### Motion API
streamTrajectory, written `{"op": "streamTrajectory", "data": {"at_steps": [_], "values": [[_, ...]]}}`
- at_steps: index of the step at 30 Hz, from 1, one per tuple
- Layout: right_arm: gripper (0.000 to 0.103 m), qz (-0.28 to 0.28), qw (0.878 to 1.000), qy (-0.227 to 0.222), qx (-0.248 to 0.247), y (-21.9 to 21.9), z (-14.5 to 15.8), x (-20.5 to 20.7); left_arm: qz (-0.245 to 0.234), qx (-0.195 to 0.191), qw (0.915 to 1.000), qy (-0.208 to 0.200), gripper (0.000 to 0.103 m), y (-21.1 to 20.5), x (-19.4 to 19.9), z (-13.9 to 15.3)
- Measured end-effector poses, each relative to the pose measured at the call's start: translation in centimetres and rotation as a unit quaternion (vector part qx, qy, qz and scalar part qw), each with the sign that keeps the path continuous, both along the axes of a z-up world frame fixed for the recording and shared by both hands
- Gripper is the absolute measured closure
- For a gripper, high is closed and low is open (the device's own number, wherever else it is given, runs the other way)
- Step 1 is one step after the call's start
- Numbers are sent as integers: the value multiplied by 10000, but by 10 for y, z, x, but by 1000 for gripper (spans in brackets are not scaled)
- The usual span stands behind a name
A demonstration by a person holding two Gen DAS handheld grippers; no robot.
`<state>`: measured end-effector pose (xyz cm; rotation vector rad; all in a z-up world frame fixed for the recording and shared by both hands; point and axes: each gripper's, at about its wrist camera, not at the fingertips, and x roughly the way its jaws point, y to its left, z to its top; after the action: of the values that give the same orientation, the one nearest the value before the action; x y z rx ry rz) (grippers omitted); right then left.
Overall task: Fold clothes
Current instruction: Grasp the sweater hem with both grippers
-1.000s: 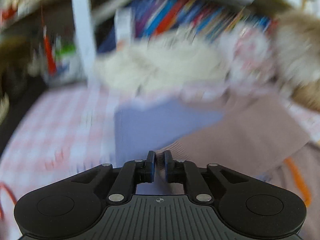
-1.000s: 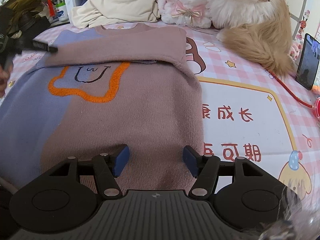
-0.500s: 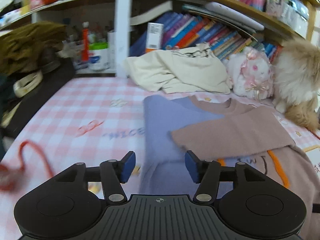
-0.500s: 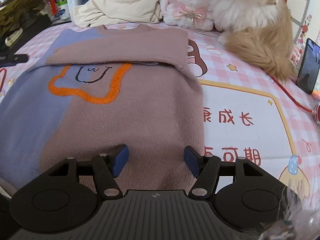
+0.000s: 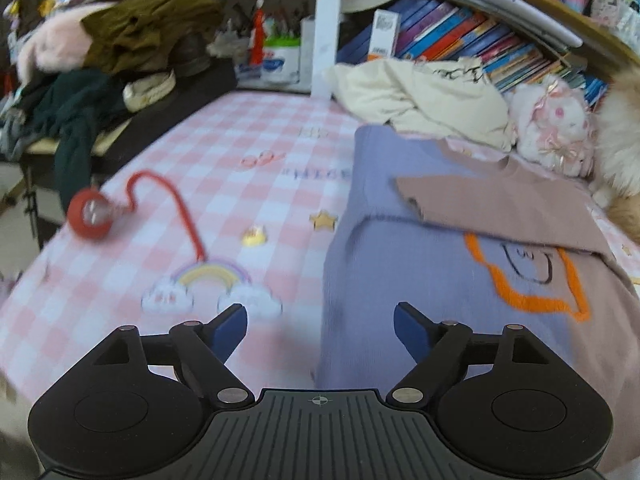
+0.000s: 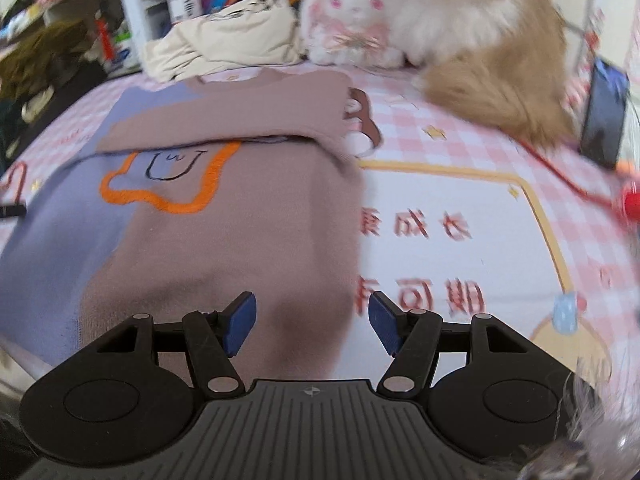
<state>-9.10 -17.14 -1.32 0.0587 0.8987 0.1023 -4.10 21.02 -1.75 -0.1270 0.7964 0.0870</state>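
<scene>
A lilac and mauve sweater with an orange outlined shape on its chest lies flat on the pink checked bedspread. One mauve sleeve is folded across its chest. My left gripper hovers over the sweater's left lilac edge, its jaws opening with nothing between them. My right gripper stands open above the mauve lower right edge of the sweater, not gripping it.
A cream garment and a pink plush rabbit lie at the back by the bookshelf. A fluffy cat sits at the right. A red cord with a round end lies left. A dark phone stands far right.
My left gripper let go of the mauve sleeve, opened wide and drew back leftward to the sweater's lilac edge. My right gripper shifted slightly toward the sweater's right edge, still open.
</scene>
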Motion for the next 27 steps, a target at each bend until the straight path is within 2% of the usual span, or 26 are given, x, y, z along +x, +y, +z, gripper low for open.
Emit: {"op": "streamTrajectory", "data": {"at_steps": [4, 6, 9, 14, 17, 19, 21, 23, 24, 25, 27], "values": [[43, -227, 9995, 33, 229, -19, -1, -9, 63, -72, 9991, 410, 20, -3, -9, -6], [43, -313, 9988, 53, 376, -27, -1, -14, 129, -217, 9985, 487, 20, -2, -17, -9], [43, -415, 9974, 102, 584, -36, -3, -21, 146, -684, 9959, 566, 20, 1, -28, -12], [44, -469, 9954, 169, 814, -43, -7, -31, 460, -811, 9943, 517, 20, 0, -42, -12], [45, -450, 9951, 165, 868, -42, -7, -32, 471, -946, 9931, 500, 23, 2, -45, -12], [56, -379, 9951, 165, 894, -39, -7, -32, 490, -948, 9931, 484, 31, 1, -47, -11], [63, -238, 9959, 166, 854, -32, -7, -30, 531, -929, 9931, 477, 53, 1, -48, -11], [80, -108, 9985, 153, 518, -21, -6, -26, 568, -921, 9929, 485, 66, 1, -49, -11], [85, -61, 9992, 158, 365, -16, -6, -24, 539, -958, 9927, 501, 76, 1, -48, -11], [92, -29, 9992, 177, 359, -12, -5, -22, 505, -997, 9924, 519, 82, 1, -47, -11], [95, -69, 9991, 139, 398, -10, -3, -20, 504, -1028, 9921, 507, 97, -1, -46, -10]]}}
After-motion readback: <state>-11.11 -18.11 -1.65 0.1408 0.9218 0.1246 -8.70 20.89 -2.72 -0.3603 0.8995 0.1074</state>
